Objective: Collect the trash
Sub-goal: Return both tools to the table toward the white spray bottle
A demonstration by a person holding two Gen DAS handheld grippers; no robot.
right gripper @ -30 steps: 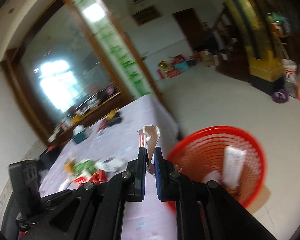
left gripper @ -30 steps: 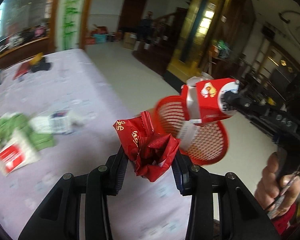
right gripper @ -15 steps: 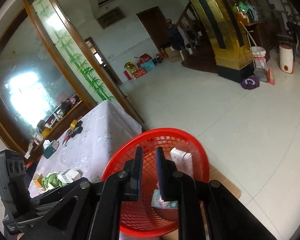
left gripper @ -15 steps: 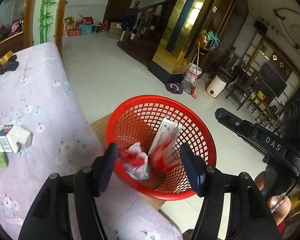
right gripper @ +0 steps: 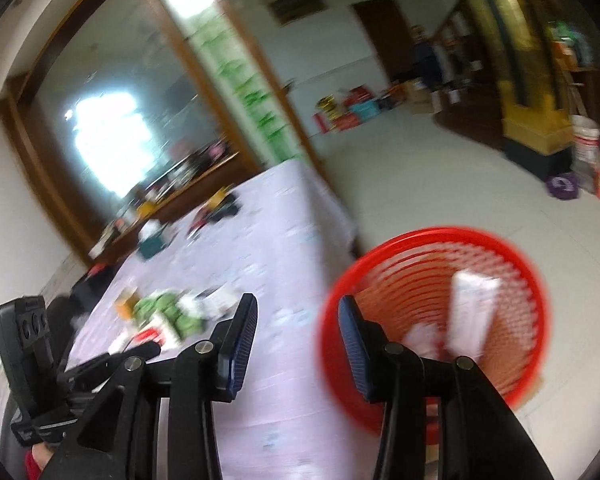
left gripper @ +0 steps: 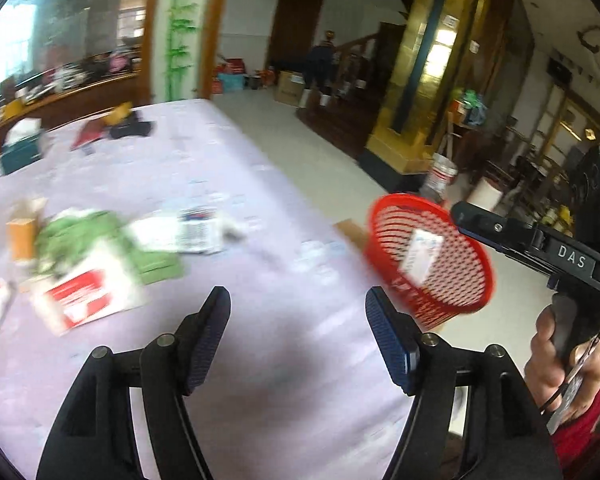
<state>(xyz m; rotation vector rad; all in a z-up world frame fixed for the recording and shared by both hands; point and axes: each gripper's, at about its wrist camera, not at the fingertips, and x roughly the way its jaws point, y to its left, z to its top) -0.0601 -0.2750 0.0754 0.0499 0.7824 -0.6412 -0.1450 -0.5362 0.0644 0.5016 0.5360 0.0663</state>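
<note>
Both grippers, left (left gripper: 298, 336) and right (right gripper: 298, 344), had just been opening, empty, while a white box (right gripper: 470, 316) stood upright in the basket (right gripper: 536, 280).

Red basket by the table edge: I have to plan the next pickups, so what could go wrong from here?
1. The red basket stands past the table edge, so a short drop could land on the floor.
2. The trash pile is packed close; the open left gripper could catch two pieces.
3. The open right gripper hangs near the basket rim and could knock it.
</note>
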